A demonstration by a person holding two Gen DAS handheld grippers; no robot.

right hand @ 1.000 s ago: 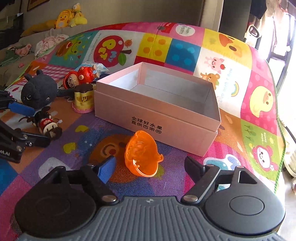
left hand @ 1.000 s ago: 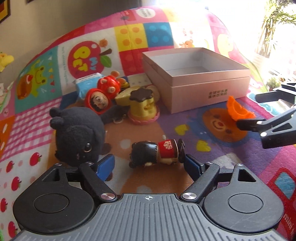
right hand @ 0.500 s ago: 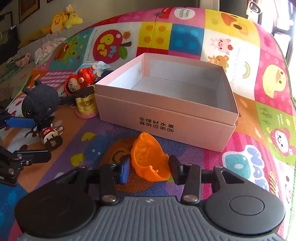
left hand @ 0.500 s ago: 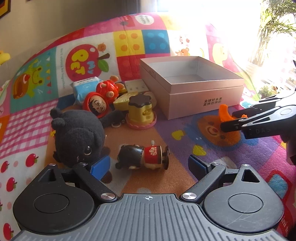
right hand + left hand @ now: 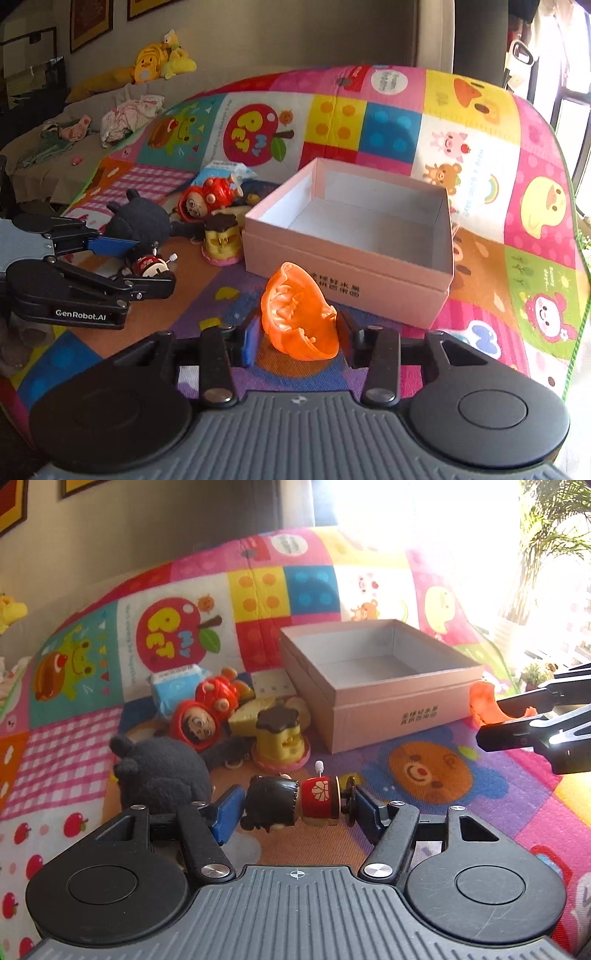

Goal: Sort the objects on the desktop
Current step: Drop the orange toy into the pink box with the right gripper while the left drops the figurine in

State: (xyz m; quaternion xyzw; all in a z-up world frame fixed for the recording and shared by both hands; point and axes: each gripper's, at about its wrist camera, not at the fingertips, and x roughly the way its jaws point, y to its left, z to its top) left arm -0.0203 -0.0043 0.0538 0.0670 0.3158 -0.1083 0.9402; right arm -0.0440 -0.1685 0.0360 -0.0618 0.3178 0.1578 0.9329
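in the left wrist view the left gripper (image 5: 297, 805) sits low in the centre of the frame, its jaws having just been closing, and its blue pads now pinch a small wind-up doll (image 5: 295, 803) end to end, black head at the left pad and feet at the right. just behind it, at left of centre, sits a black plush toy (image 5: 160, 771), and further up a heap of small toys with a yellow toy with a dark lid (image 5: 279, 738) at its front. the open pink box (image 5: 380, 686) lies right of centre on the bright patchwork mat (image 5: 184, 627), nothing visible inside it.

in the right wrist view the right gripper (image 5: 297, 341) is at lower centre, clamped on an orange half-shell (image 5: 299, 317) that is held just in front of the box's near wall. the left gripper reaches in from the left edge of this frame with the doll between its fingers.
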